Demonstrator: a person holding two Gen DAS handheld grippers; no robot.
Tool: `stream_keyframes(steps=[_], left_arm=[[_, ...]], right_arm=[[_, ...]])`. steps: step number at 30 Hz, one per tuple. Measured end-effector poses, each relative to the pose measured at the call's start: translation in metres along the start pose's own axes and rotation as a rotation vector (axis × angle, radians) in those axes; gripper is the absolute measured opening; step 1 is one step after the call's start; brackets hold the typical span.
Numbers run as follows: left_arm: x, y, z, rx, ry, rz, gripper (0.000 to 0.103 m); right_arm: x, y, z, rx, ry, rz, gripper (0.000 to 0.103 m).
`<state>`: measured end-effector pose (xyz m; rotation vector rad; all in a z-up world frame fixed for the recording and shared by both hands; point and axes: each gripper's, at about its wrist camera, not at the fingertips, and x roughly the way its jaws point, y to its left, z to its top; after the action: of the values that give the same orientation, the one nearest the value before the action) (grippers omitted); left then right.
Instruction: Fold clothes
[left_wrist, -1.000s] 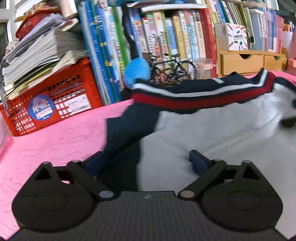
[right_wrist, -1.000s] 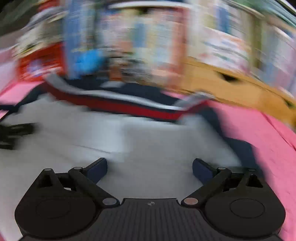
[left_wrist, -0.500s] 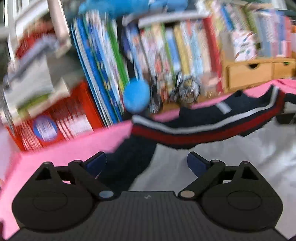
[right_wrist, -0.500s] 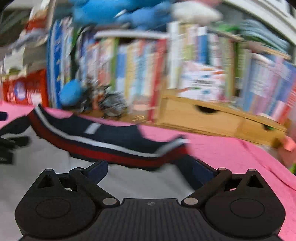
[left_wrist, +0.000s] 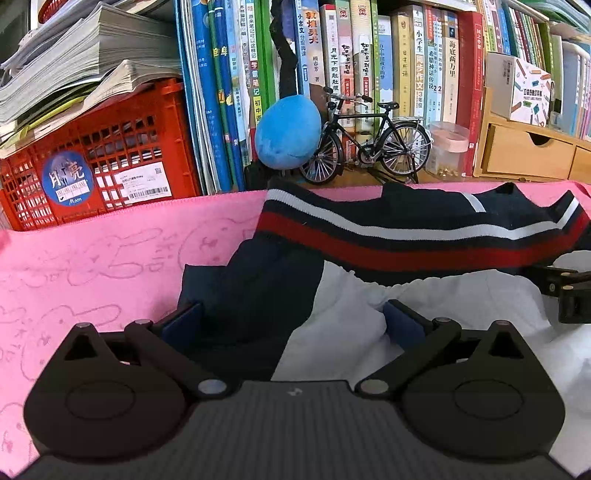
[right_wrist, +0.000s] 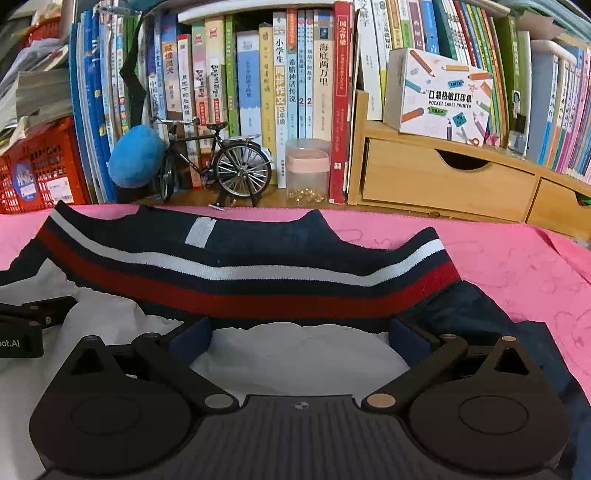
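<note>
Over shirt (left_wrist: 369, 314) | left gripper (left_wrist: 291, 321) opening | right gripper (right_wrist: 299, 339) apparently spread

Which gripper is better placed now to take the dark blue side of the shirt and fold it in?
Left, probably. The left gripper straddles the shirt's navy edge, jaws opening. The right gripper, open, is over white cloth.

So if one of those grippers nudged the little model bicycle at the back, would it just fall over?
Probably, yes. The model bicycle stands upright on thin wheels and what looks like a small stand, so a sideways nudge could well tip it. It might also roll a little. Its fine spokes look delicate, so it seems fragile. The blue plush ball beside it might cushion a fall that way.
</note>
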<state>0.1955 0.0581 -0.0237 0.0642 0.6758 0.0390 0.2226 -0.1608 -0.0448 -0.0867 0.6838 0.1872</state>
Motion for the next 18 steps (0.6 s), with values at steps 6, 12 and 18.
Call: stream_keyframes(steps=[6, 12, 18], left_arm=[[0.0, 0.002, 0.0, -0.01, 0.004, -0.008, 0.103], [0.0, 0.007, 0.0, -0.028, 0.01, -0.029, 0.103], [-0.006, 0.047, -0.009, -0.05, 0.015, -0.171, 0.103]], right_arm=[[0.0, -0.001, 0.0, 0.01, 0.001, 0.007, 0.103], [-0.002, -0.005, 0.0, 0.02, -0.002, 0.0, 0.103], [-0.019, -0.061, -0.006, 0.07, 0.019, 0.025, 0.103]])
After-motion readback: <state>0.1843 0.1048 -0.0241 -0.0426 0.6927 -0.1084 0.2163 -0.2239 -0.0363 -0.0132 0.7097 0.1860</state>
